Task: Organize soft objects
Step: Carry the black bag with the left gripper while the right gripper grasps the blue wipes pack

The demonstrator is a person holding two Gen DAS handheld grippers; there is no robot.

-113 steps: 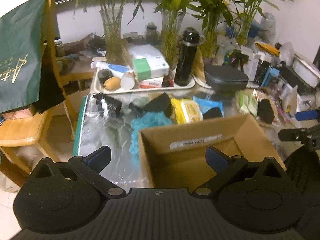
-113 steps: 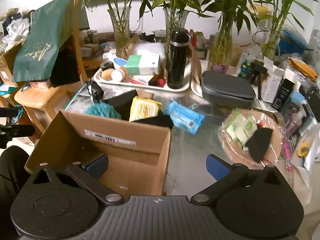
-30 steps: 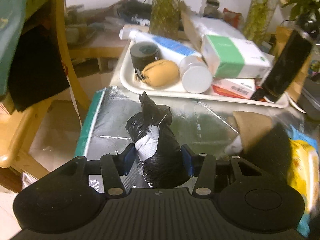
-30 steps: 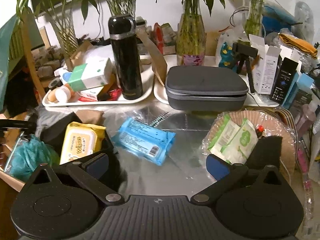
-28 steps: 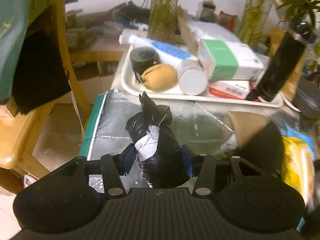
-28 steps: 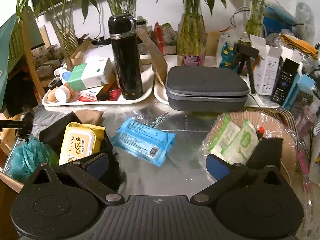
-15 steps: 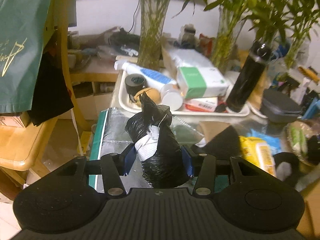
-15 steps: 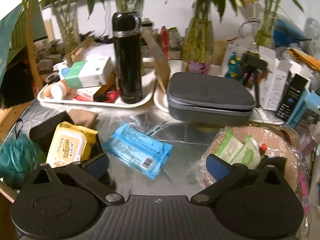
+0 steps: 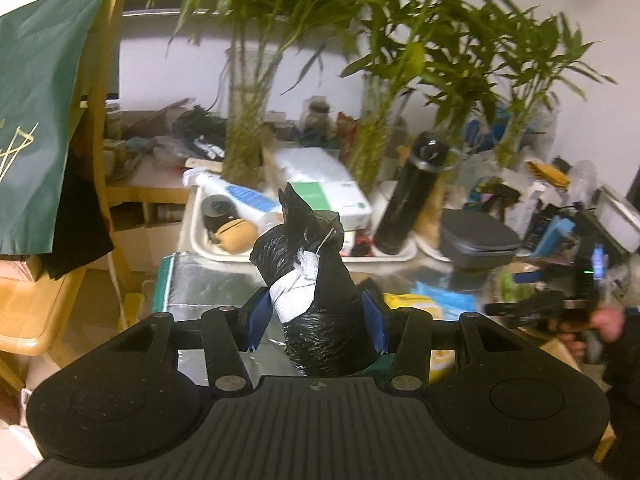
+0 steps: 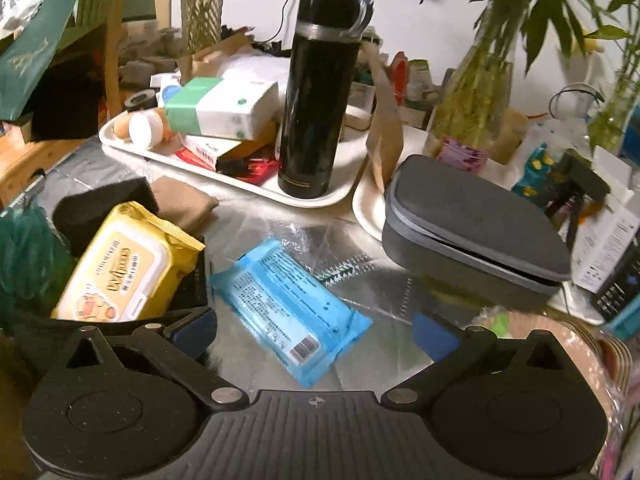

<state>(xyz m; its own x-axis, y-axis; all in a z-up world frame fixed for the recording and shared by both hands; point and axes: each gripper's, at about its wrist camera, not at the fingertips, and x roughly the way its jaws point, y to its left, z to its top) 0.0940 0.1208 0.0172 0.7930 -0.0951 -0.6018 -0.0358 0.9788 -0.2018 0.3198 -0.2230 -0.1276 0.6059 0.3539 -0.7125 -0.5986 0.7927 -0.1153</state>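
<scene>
The left tool (image 9: 316,316), clenched on a black bag (image 9: 316,300), had lifted it clear of the bench (image 9: 208,284), above the tray (image 9: 200,240). The right tool (image 10: 314,326), spread empty, had closed in over the blue pack (image 10: 288,300), likely next.

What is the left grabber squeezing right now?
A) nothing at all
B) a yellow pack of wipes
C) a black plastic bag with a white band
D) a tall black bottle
C: in the left wrist view the left gripper is shut on the black plastic bag, its blue pads pressing both sides, while the yellow pack of wipes and the black bottle sit on the table.
</scene>
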